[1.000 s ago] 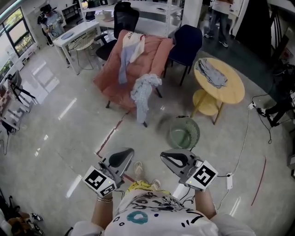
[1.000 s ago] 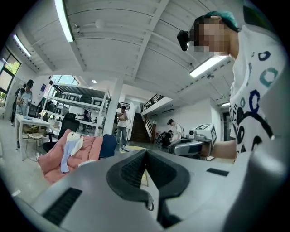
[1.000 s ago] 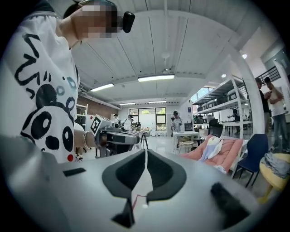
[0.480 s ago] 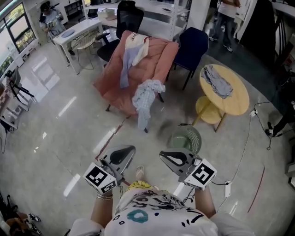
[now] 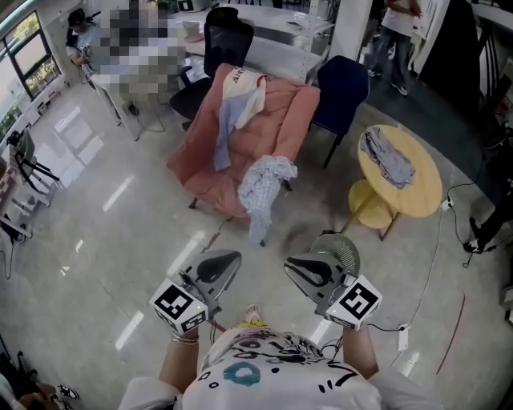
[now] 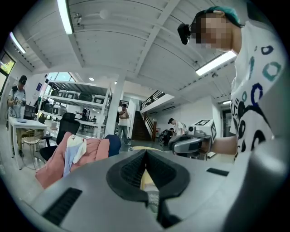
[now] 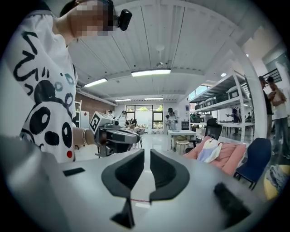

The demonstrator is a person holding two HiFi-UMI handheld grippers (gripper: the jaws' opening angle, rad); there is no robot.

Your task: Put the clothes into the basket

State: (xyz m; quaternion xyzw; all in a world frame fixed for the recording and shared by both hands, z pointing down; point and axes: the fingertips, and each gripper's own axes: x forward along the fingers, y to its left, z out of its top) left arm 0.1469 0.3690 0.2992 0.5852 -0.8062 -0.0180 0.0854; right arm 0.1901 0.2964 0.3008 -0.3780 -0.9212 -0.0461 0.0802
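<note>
Your right gripper (image 5: 292,266) covers the near side of the green basket (image 5: 346,247), so part of its inside is hidden from you. The person (image 5: 398,20) at the top edge is cut off above the waist. The grey garment (image 5: 389,158) on the yellow table (image 5: 421,196) is too small to identify.

Open floor (image 5: 104,240) near and left, I can pass freely there. Far centre, the pink lounge chair (image 5: 280,120) blocks me, with a checked shirt (image 5: 268,180) hanging off its near edge. Green basket (image 5: 346,244) stands just past my right gripper (image 5: 292,266), in the way. Yellow table (image 5: 423,192) far right, with a narrow gap between it and the chair. Cable (image 5: 428,264) trails over the floor on the right.
</note>
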